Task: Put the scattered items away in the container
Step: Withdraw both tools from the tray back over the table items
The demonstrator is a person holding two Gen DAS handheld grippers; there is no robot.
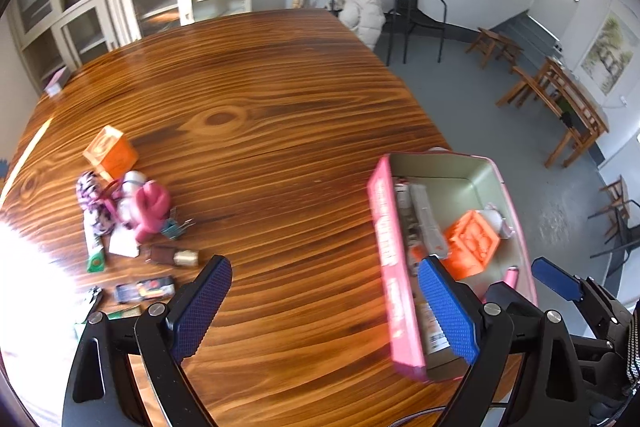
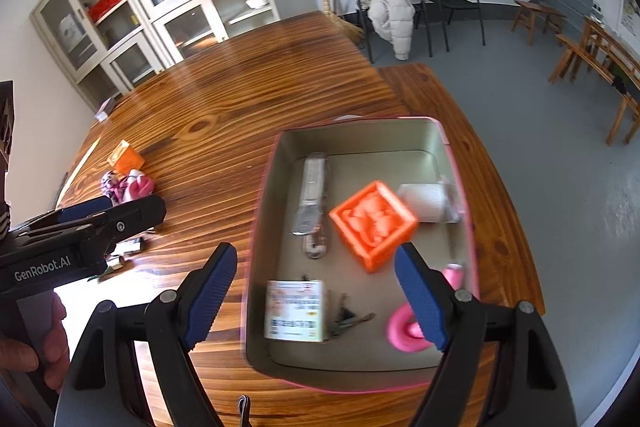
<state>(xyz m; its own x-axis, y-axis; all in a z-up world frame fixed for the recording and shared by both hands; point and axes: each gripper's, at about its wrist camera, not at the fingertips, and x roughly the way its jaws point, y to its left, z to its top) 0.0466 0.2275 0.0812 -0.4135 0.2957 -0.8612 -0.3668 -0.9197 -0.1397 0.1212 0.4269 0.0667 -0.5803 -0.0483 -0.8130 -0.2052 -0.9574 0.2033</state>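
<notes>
Two grippers are in play, and I read both as spread wide and empty; the left gripper (image 1: 324,307) hangs over bare wood, the right gripper (image 2: 316,295) hangs over the container (image 2: 460,163); I judge the right one has no item between its pads.

Container position: the pink tin stands near the right-hand edge of the table (image 1: 260,107), its long axis running away from me; it already holds an orange block (image 2: 374,223), a white card (image 2: 296,311), a pink ring (image 2: 404,331), a set of keys (image 2: 346,319) and a long clear packet (image 2: 314,191).

Remaining work: the scattered pile (image 1: 120,211) lies towards the table's left-hand edge, well apart from the container; it includes a second orange box (image 1: 110,151), a pink cloth item (image 1: 150,207), a patterned fabric piece (image 1: 94,201), a brown tube with a metal cap (image 1: 172,255) and a dark flat packet (image 1: 145,289).

Governing relation: from the left gripper the pile lies forward and to the left, nearer than the container, which lies to its right; I judge the left gripper the nearer arm for the next pick; the brown tube lies crosswise to that gripper's fingers, so some wrist rotation is likely needed to span its narrow width.

View differences: the left wrist view shows the individual pile items and only a slanted slice of the container's interior; the right wrist view shows the container floor nearly whole, the left gripper's body from the side, and the pile only as small, partly hidden shapes.
</notes>
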